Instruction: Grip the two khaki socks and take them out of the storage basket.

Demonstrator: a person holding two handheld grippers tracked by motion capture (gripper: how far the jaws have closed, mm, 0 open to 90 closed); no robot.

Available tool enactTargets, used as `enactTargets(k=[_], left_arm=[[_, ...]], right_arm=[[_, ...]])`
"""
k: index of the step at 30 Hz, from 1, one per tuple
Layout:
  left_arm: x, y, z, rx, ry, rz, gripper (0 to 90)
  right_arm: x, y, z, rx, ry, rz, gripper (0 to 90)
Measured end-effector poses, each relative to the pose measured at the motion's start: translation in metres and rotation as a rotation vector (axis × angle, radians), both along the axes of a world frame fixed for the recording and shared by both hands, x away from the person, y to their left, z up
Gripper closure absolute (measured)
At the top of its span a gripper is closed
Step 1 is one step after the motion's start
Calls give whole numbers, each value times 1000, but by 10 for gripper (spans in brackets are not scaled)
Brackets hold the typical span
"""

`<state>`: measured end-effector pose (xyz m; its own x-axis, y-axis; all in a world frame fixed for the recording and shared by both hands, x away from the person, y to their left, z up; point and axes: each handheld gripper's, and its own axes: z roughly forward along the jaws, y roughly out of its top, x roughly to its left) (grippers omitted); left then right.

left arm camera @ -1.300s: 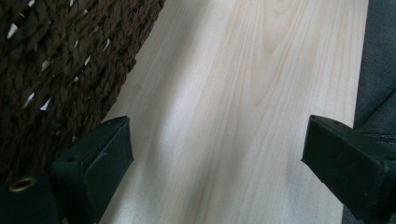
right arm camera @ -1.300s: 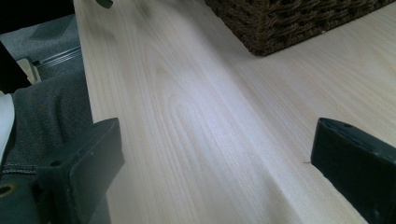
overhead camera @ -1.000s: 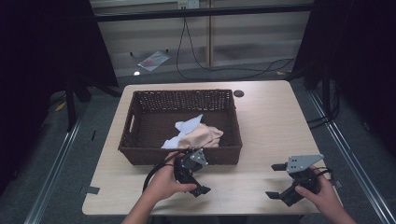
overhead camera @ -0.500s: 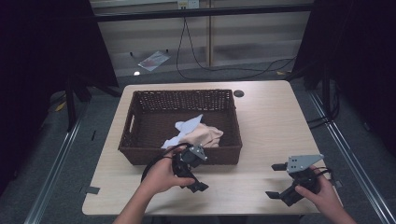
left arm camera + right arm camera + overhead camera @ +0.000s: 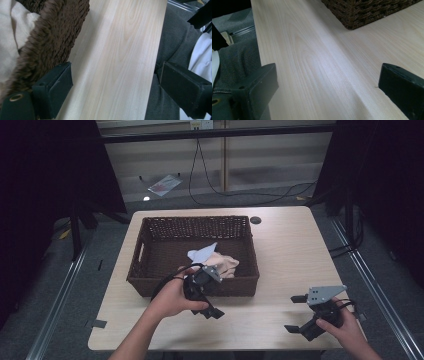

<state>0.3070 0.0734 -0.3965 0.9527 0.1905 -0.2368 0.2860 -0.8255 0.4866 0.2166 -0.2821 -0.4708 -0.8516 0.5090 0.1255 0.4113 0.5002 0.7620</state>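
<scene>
Cloths (image 5: 216, 261) lying bunched inside wicker basket (image 5: 150, 285). Left hand-held gripper (image 5: 209, 296) hovering at the near rim, jaws spread wide and empty, seemingly lining up to reach in. Right hand-held gripper (image 5: 299, 314) idling wide apart over the table (image 5: 285, 250), well clear.

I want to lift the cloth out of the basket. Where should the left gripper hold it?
Grip the raised beige fold of the cloth, coming from above over the basket's near wall. It bunches high there, so the open left gripper could close across it.
</scene>
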Motion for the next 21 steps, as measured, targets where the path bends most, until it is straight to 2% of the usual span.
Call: enactTargets(k=[3, 6, 13, 21], left_arm=[[5, 1, 6, -15, 18, 6, 107], [12, 2, 12, 3, 5, 20, 107], [26, 3, 26, -14, 10, 53, 107], [38, 3, 38, -4, 11, 72, 108]], right_arm=[[0, 0, 0, 0, 1, 0, 23], [0, 0, 0, 0, 1, -1, 23], [0, 0, 0, 1, 1, -2, 23], [0, 0, 0, 1, 2, -1, 23]])
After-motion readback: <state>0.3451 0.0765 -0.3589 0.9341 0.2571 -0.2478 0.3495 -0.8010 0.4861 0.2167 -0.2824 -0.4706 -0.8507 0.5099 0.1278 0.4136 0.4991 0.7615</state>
